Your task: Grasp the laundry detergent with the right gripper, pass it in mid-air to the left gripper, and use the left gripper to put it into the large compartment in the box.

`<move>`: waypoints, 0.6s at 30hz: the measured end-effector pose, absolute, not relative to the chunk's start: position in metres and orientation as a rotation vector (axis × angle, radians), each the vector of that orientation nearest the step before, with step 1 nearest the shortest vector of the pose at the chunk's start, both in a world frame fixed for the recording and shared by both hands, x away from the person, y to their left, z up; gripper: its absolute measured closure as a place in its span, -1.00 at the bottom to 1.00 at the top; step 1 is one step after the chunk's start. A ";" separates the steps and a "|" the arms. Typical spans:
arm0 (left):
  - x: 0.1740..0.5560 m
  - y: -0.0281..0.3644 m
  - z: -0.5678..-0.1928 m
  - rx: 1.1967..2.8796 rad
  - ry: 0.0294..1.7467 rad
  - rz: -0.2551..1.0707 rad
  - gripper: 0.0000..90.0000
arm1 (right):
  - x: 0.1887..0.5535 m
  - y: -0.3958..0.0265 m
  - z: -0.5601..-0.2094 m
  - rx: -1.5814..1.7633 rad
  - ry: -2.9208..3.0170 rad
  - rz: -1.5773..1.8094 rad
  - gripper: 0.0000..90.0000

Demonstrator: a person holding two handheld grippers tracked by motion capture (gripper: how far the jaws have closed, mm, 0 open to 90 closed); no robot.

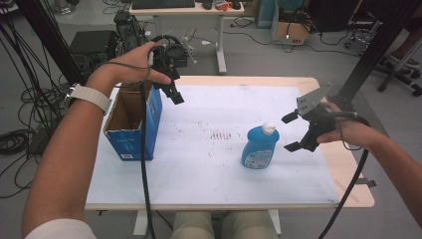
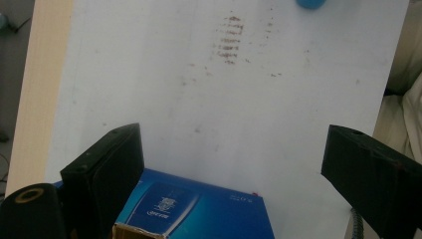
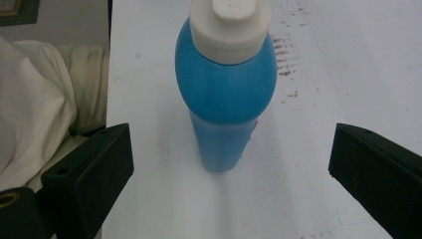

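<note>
A blue plastic bottle (image 1: pixel 260 147) stands upright on the white table sheet (image 1: pixel 214 169), right of centre and toward the near edge. Its body is smooth and rounded at the shoulder, narrowing to a flatter base, with a pale label on the front and a stubby white cap (image 3: pixel 230 27). The right gripper (image 1: pixel 290 132) hangs just beside it on the right, its black blocky jaws spread wide and empty; in the right gripper view the bottle sits between the two jaw lines but apart from both pads, with bare sheet on either side.

The left gripper (image 1: pixel 176 94) hovers above the far-left part of the sheet, jaws also wide and holding nothing. Under it stands an open blue cardboard box (image 1: pixel 130 127), brown raw card inside, a flap edge slightly torn in the left gripper view. The box sits at the table's left edge.

The sheet is matte white, marked by a patch of brown smudges (image 1: pixel 221 134) near the middle. A light wooden rim (image 1: pixel 348 164) shows along the right and far edges. Between box and bottle the sheet lies open.
</note>
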State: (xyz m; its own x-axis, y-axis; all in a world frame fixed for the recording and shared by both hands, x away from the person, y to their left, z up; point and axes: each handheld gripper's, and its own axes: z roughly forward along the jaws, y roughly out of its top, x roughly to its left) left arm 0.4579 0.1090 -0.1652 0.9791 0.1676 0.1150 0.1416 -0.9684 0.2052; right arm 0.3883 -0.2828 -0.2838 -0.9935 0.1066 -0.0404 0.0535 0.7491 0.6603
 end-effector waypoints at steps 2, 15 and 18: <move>0.458 0.109 -0.165 2.927 0.232 0.195 -0.78 | 0.389 -0.286 -0.288 0.142 2.855 1.105 -0.92; 0.458 0.111 -0.165 2.928 0.240 0.196 -0.78 | 0.391 -0.295 -0.303 0.178 2.834 1.193 -0.92; 0.458 0.111 -0.165 2.930 0.242 0.193 -0.78 | 0.391 -0.295 -0.305 0.179 2.828 1.212 -0.93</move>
